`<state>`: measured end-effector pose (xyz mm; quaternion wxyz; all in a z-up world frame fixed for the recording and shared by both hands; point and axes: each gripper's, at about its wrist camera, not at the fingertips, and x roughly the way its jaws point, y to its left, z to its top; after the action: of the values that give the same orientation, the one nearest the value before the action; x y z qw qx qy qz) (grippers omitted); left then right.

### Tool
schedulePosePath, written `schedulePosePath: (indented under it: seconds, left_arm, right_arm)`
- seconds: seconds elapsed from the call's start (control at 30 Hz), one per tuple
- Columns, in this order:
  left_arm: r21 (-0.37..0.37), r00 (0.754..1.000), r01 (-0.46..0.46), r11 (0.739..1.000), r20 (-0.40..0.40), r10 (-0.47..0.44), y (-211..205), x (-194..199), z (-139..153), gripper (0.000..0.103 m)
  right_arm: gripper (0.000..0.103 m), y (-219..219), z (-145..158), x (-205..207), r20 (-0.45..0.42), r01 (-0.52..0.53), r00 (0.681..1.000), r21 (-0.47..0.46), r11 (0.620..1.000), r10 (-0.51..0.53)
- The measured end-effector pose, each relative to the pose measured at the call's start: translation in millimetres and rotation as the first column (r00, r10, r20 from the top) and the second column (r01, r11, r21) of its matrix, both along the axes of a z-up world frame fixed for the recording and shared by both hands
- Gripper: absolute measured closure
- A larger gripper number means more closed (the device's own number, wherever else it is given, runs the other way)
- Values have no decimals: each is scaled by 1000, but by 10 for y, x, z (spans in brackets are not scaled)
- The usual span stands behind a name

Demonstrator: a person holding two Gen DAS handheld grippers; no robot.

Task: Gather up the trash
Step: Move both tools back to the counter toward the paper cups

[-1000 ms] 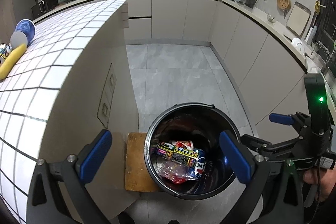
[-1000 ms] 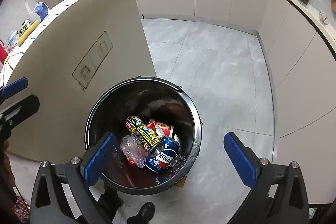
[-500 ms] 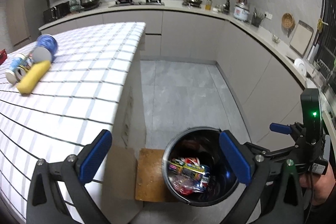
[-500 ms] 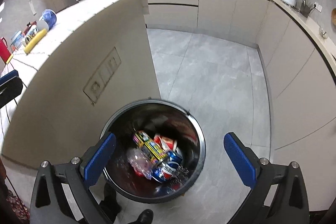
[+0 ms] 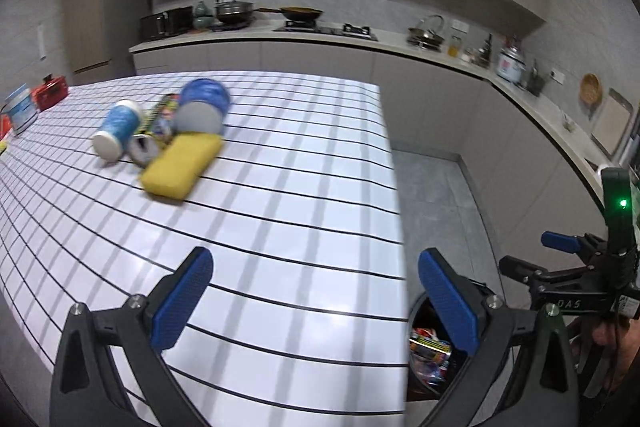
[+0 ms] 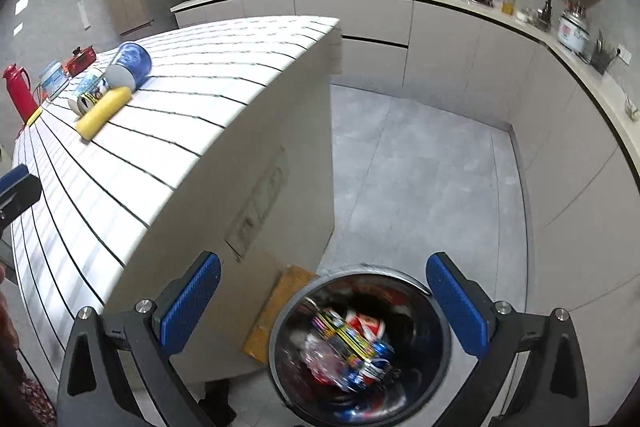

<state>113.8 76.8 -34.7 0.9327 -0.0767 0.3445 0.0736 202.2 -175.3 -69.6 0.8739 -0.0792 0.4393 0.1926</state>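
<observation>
A round black trash bin (image 6: 440,343) stands on the floor by the island's end, holding cans and wrappers (image 6: 348,343). Part of the bin (image 5: 420,347) shows below the counter edge in the left wrist view. On the white tiled counter (image 5: 280,187) lie a yellow sponge (image 5: 182,165), a blue-and-white bottle (image 5: 118,129), a blue container with a grey lid (image 5: 202,107) and a small can (image 5: 144,151). My left gripper (image 5: 316,301) hangs open over the counter's near end, empty. My right gripper (image 6: 324,303) is open and empty above the bin.
A wooden board (image 6: 276,311) lies on the floor beside the bin. A red thermos (image 6: 18,91) and red box (image 6: 82,59) stand at the counter's far end. Kitchen cabinets (image 6: 460,59) run along the back and right; grey floor (image 6: 420,167) lies between.
Both grippers have risen and tilted up. The left view has swung from the bin to the countertop and its clutter; the bin has dropped to the bottom of both views.
</observation>
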Motion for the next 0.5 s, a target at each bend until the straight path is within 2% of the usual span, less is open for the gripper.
schedulePosePath:
  seconds: [0.3,0.5]
  left_arm:
    - [-24,998,-66,997,9,67,1091,-47,40,0]
    - [-37,994,-106,994,7,106,1819,-15,11,0]
  right_arm:
    - [0,1093,184,89,34,-15,999,3,1000,15]
    - [0,1772,283,182,58,11,998,19,1000,-12]
